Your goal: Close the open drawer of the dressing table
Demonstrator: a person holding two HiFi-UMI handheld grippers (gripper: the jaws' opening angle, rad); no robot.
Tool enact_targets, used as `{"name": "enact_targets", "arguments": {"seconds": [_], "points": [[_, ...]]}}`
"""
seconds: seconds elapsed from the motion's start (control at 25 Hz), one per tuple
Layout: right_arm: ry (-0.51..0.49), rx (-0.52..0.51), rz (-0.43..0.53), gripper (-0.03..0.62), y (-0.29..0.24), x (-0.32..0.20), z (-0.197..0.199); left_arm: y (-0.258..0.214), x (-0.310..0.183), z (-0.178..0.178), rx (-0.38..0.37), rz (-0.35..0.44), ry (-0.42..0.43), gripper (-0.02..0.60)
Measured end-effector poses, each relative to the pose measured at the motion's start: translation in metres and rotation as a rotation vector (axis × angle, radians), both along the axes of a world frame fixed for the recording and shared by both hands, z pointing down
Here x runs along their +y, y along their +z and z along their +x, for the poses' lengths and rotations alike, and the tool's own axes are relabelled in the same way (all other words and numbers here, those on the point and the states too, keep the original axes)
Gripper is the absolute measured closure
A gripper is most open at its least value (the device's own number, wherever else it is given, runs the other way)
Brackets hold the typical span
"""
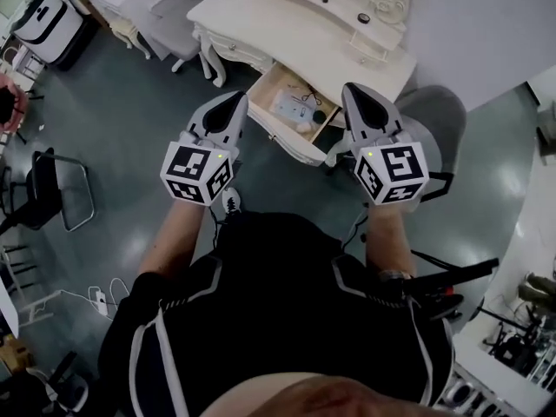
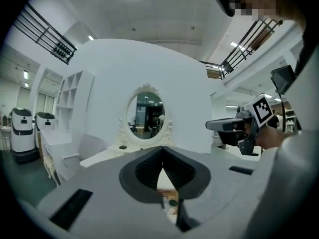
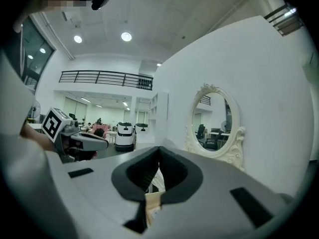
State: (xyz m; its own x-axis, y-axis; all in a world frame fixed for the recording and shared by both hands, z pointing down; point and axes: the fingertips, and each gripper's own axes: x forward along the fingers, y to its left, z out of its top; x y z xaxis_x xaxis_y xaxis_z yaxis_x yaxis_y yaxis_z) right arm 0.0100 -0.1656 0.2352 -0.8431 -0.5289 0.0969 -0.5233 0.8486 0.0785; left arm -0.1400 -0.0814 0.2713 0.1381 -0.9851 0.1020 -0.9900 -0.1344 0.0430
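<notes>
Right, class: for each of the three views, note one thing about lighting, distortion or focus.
Head view: dim, even light, no hard shadows, the open drawer in focus. Left gripper view: strong fisheye bend, black corners, the oval mirror sharp. Right gripper view: same fisheye bend, ceiling lamps blown out to white glare.

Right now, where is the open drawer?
Head view, upper centre: the open drawer sticks out of the dressing table, between the left gripper and the right gripper.
</notes>
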Motion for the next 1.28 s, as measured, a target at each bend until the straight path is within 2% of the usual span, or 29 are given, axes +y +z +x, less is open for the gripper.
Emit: {"name": "enact_targets", "arguments": {"seconds": [0.32,0.52,0.76,0.96,1.12,1.28], "points": [[0.135,0.013,-0.07,0.589,0.021,-0.012,-0.037,0.014,-0.03,-0.052,-0.007,-0.027,0.131,0.577],[0.186,0.035,-0.091,0.589,0.036,-0.008,-0.052,0.027,-0.042,-0.072,0.004,-0.051,0.2,0.577],[0.266,0.054,-0.11,0.589,0.057,-0.007,-0.064,0.052,-0.054,-0.086,-0.017,-0.085,0.283,0.577],[0.384,0.061,-0.133,0.589,0.09,-0.004,-0.066,0.088,-0.059,-0.095,-0.047,-0.147,0.358,0.577],[0.421,0.088,-0.193,0.589,0.128,0.001,-0.072,0.114,-0.067,-0.098,-0.046,-0.164,0.415,0.577],[0.452,0.132,-0.269,0.589,0.174,0.006,-0.074,0.14,-0.076,-0.103,-0.045,-0.17,0.436,0.577]]}}
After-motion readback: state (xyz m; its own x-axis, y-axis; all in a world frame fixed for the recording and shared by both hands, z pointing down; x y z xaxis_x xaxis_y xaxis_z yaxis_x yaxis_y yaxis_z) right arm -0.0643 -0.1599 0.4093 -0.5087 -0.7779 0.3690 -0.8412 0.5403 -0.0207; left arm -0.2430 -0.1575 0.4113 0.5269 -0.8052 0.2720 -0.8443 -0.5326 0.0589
